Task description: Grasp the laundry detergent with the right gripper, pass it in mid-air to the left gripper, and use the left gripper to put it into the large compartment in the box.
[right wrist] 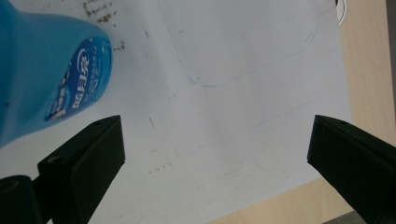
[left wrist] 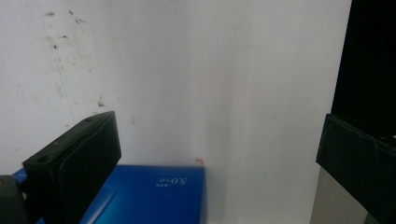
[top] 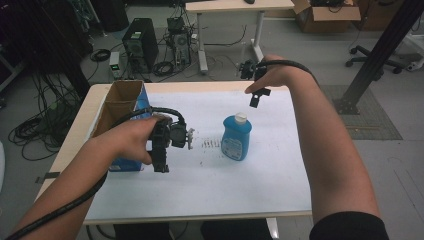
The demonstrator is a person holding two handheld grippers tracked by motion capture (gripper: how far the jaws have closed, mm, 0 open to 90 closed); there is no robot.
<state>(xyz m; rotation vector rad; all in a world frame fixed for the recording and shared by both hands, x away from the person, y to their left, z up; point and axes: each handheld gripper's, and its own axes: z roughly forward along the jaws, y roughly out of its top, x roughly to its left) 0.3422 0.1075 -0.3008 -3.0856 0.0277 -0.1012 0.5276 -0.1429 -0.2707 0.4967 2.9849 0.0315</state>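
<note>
A white sheet (top: 200,185) is spread over the pale wooden table (top: 75,130); a grey floor with cables and a second desk is seen at 12 o'clock. A blue plastic bottle with a white cap (top: 236,136) stands mid-sheet — bare sheet lies around it. The left gripper (top: 161,167) hangs wide and empty by the open blue cardboard box (top: 122,107) at 9 o'clock. The right gripper (top: 255,101) — wide, empty — hangs near the far edge.

High view overlooks the whole table (top: 280,195); both gripper views look down close, sharing its white surface.
</note>
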